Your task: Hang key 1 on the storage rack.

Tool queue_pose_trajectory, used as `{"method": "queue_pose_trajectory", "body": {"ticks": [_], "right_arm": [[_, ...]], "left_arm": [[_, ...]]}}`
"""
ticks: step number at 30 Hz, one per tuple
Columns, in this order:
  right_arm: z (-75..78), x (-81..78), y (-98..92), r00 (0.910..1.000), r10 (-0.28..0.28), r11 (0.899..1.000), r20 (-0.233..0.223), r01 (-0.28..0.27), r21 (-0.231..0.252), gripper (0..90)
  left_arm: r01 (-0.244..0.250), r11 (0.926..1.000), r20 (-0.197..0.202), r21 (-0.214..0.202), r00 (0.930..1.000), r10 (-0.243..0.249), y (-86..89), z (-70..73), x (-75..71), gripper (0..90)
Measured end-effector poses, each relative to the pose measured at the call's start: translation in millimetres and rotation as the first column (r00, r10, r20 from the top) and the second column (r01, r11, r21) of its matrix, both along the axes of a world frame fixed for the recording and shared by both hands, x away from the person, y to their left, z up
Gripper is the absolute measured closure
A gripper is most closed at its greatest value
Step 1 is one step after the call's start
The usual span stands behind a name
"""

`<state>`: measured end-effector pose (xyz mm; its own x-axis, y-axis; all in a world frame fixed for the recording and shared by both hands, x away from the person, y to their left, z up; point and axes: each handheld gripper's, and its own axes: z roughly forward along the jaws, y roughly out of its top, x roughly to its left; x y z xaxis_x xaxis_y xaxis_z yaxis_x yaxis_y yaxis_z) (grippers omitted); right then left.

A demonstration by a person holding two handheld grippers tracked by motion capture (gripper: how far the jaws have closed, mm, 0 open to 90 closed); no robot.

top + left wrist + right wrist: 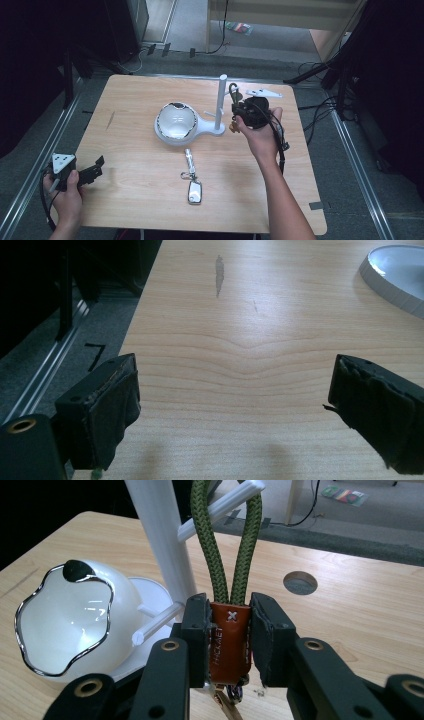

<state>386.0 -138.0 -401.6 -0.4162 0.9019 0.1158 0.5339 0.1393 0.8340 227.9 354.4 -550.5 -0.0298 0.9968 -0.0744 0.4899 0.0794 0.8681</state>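
Clamped fingers (197,625) of the right gripper (229,630) pinched a brown leather tab (229,640) from both sides, one black pad on each face. A cross stitch and stamped lettering marked the tab, though the lettering was too small to read. From the top of the tab rose a loop of olive green cord (227,545), and the loop passed over an upper peg (225,505) of the white key stand (160,540). Beneath the tab, between the jaws, hung metal hardware, partly hidden.

Seen from the high view, the right gripper (245,112) was held in the person's right hand (260,135) just to the right of the white key stand's post (221,102), touching distance from it. To the left of that post, joined to the same white base, sat a white bowl with a wavy silver rim (175,121). In front of the stand, nearer the person, a car key fob on a silver strap (192,182) lay flat on the wooden table (130,200). Behind and to the right of the post lay a grey three-cornered plate (263,93) on the table top.

Well apart from the stand, at the near left edge of the table, the person's left hand (67,192) held the left gripper (92,172). Its jaws stood wide apart with bare wood between them, gripping nothing. In the left gripper view, the gripper's (235,405) padded fingers (107,405) framed the table, with the edge of the white stand base (395,275) in the far right corner
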Motion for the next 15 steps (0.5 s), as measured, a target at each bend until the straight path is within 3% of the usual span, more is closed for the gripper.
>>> {"method": "queue_pose_trajectory", "body": {"ticks": [15], "right_arm": [[-14.1, 2.3, 7.9, 0.999, 0.034, 0.999, -0.028, -0.035, -0.008, 70.3]], "left_arm": [[0.002, 1.0, 0.0, 0.001, 1.0, -0.002, -0.2, 0.0, 0.2, 6.7]]}}
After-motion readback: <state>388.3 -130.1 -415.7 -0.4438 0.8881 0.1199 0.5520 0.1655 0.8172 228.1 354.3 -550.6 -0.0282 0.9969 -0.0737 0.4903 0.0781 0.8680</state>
